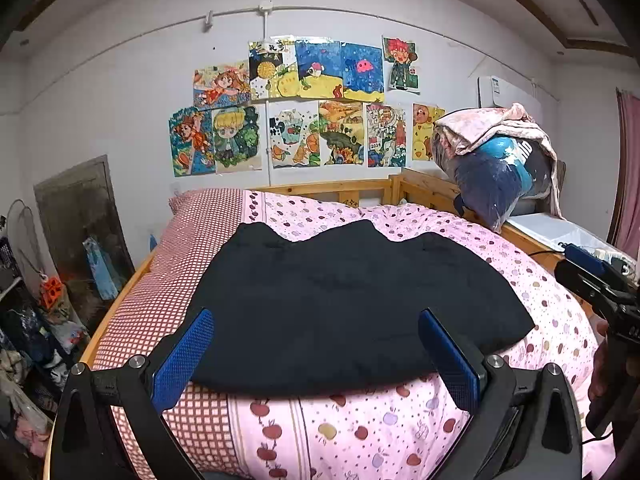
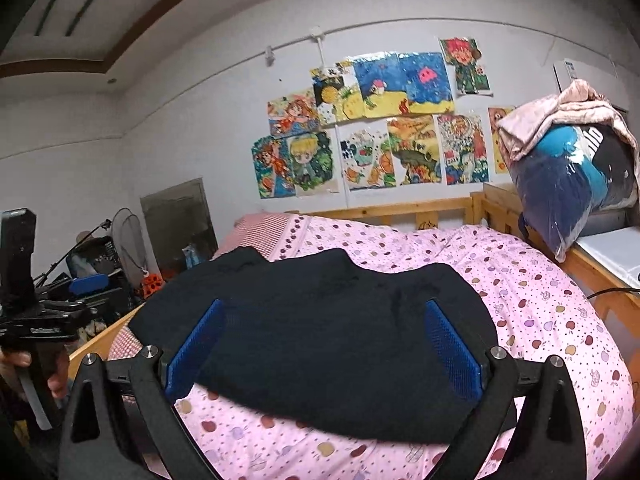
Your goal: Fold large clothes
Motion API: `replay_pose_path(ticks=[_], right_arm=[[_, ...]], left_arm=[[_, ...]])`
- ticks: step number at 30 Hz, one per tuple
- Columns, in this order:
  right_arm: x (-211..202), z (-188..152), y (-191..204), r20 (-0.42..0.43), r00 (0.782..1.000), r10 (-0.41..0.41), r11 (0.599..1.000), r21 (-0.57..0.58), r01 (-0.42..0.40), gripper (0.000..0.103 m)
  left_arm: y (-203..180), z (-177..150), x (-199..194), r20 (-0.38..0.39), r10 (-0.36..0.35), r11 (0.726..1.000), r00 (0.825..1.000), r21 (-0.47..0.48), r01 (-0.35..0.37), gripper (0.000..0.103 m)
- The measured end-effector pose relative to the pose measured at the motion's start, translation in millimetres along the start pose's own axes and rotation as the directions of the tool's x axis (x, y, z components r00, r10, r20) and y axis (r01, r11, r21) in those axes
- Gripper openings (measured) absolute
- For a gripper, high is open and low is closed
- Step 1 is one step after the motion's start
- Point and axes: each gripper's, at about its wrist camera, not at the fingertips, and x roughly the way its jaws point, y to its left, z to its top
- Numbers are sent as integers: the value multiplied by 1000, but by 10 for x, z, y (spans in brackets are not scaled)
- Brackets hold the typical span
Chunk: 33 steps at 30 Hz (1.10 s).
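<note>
Lying flat on the pink quilt (image 1: 400,432), the black garment (image 1: 344,304) faces your left tool (image 1: 316,320) and right tool (image 2: 326,314), both released and empty.

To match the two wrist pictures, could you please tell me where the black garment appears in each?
Left wrist view: black garment at centre, on the pink bedspread.
Right wrist view: black garment, centre, slightly lower.
Shared landmark: the wall drawings.

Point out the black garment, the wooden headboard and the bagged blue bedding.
black garment (image 1: 340,304), left wrist view, centre of the cloth
wooden headboard (image 1: 340,189), left wrist view, top rail
bagged blue bedding (image 2: 560,184), right wrist view, bag's front
</note>
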Motion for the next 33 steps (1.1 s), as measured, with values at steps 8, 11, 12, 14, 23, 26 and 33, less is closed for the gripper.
replay_pose_path(ticks=[8, 11, 12, 14, 23, 26, 33], right_arm=[[-294, -287, 266, 23, 1000, -15, 998, -65, 16, 100], [-330, -394, 342, -9, 1000, 9, 998, -61, -9, 100], [-334, -424, 356, -16, 1000, 7, 998, -62, -8, 100], [-344, -483, 381, -21, 1000, 1, 998, -62, -2, 100], [-321, -667, 399, 0, 996, -86, 996, -31, 86, 100], [-274, -723, 391, -7, 992, -123, 992, -25, 122, 100], [-207, -761, 427, -31, 991, -133, 991, -33, 132, 100]], left_arm=[[26, -271, -174, 0, -16, 1000, 1000, -10, 16, 103], [76, -371, -194, -8, -15, 1000, 1000, -13, 15, 103], [107, -410, -193, -10, -18, 1000, 1000, -24, 17, 103], [139, -479, -181, -7, -19, 999, 1000, -36, 18, 103], [246, -735, -85, 13, -12, 997, 1000, -70, 13, 103], [303, -767, -61, 12, -8, 996, 1000, -92, 9, 103], [339, -832, 3, -9, -5, 994, 1000, -113, 4, 103]])
